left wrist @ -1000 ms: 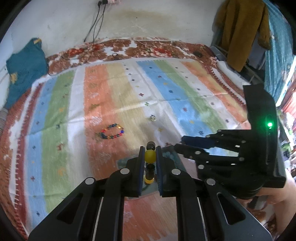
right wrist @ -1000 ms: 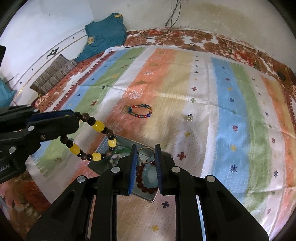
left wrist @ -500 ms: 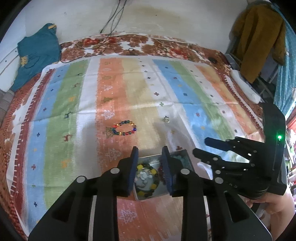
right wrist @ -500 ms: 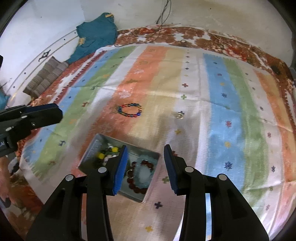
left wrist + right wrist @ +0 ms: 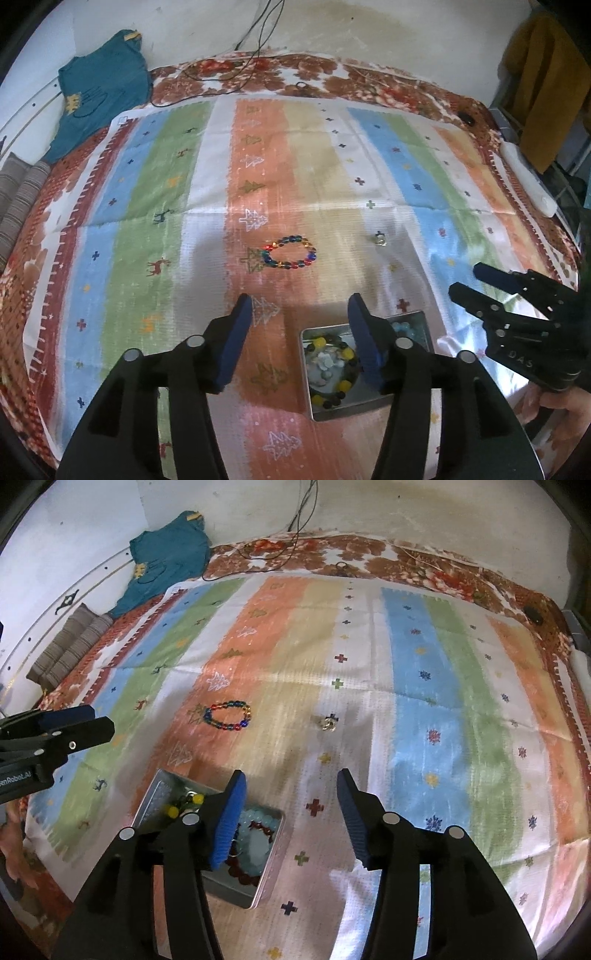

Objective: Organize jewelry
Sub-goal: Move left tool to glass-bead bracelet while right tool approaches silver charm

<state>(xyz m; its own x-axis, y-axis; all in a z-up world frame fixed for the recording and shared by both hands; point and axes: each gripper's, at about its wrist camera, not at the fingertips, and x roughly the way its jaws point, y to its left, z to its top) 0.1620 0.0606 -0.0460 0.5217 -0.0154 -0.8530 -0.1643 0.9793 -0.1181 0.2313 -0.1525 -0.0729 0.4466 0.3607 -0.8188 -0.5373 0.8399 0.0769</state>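
Tin [image 5: 416, 400] beside the left tongs [image 5: 301, 341] already held several bead bracelets; both tongs, right tongs [image 5: 290, 818] too, gaped wide, empty. Ahead lay a multicoloured bracelet [image 5: 289, 252] and ring [image 5: 379, 238], unsorted.

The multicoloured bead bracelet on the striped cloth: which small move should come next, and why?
Probably move the left tool forward toward the multicoloured bead bracelet. Both tools are open and hold nothing, and the bracelet and a small silver ring lie outside the metal tin, which already holds beaded pieces. The right tool seems nearer the ring.
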